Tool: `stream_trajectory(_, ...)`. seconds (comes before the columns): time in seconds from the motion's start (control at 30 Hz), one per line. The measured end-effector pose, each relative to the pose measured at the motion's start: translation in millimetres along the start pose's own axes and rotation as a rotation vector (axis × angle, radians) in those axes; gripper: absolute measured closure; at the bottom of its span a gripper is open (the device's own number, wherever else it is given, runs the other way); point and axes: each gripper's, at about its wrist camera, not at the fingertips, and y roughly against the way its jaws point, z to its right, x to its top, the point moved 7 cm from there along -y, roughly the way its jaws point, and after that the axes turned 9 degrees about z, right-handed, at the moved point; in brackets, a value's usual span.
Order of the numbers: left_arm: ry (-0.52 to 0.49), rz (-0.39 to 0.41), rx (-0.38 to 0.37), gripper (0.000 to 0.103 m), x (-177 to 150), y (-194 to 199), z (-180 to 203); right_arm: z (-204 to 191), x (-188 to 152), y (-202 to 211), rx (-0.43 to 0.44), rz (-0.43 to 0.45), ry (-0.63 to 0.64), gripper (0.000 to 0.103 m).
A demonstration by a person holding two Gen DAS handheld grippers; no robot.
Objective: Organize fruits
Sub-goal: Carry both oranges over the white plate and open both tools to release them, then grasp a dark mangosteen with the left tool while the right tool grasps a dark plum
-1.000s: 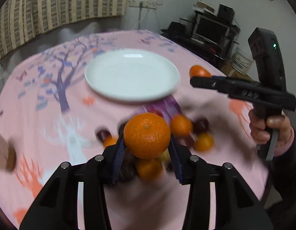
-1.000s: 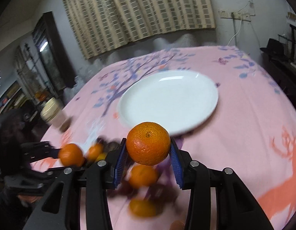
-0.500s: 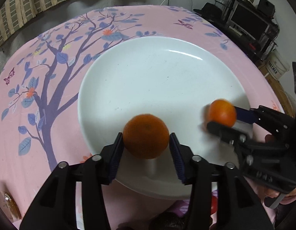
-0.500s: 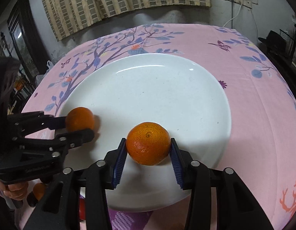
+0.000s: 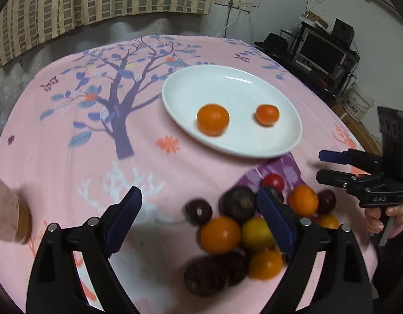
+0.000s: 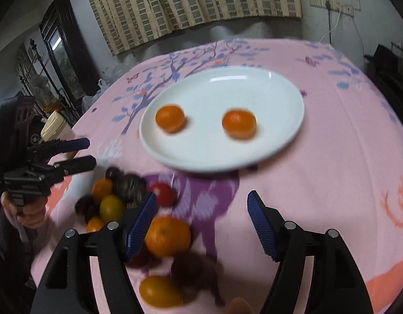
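Both oranges now lie on the white plate (image 5: pixel 293 141), released a moment ago. The left gripper (image 5: pixel 199 217) and right gripper (image 6: pixel 201 219) are wide open, empty, back over the fruit pile (image 5: pixel 243 233), so next picks can begin.

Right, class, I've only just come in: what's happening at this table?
A person with a handheld gripper in each hand is sorting fruit. Two oranges lie apart on the white plate. The left gripper and the right gripper are both open and empty, above the pile of mixed fruit on the pink tablecloth beside the plate.
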Motion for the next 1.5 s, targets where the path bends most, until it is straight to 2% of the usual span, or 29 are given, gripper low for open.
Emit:
stream_trajectory(0.17,-0.006,0.006,-0.030,0.015,-23,20,0,3,-24,16,0.060,-0.005,-0.070,0.032)
stream_trajectory(0.37,-0.058,-0.004,-0.022,0.015,-46,27,1,3,-33,11,0.071,-0.039,-0.088,0.053)
stream_trajectory(0.63,-0.030,-0.015,-0.028,0.015,-59,31,-13,1,-41,1,0.082,-0.085,-0.087,0.053)
stream_trajectory(0.67,-0.032,-0.018,-0.026,0.015,-61,31,-13,0,-41,1,0.078,-0.083,-0.085,0.054)
stream_trajectory(0.73,-0.041,-0.022,-0.026,0.015,-64,30,-12,0,-41,2,0.099,-0.084,-0.096,0.064)
stream_trajectory(0.87,-0.102,-0.035,-0.035,0.015,-72,28,-4,5,-37,5,0.074,-0.057,-0.103,0.064)
stream_trajectory(0.9,-0.118,-0.036,-0.036,0.018,-73,28,-2,6,-36,6,0.078,-0.050,-0.109,0.064)
stream_trajectory(1.0,-0.142,-0.063,-0.066,0.037,-79,22,3,7,-35,7,0.077,-0.048,-0.118,0.064)
stream_trajectory(1.17,-0.123,-0.075,-0.118,0.043,-81,20,3,9,-35,7,0.075,-0.049,-0.126,0.064)
stream_trajectory(1.23,-0.104,-0.084,-0.154,0.050,-82,19,3,9,-35,8,0.075,-0.049,-0.125,0.064)
stream_trajectory(1.5,-0.070,-0.102,-0.274,0.049,-82,9,4,5,-38,5,0.084,-0.069,-0.113,0.064)
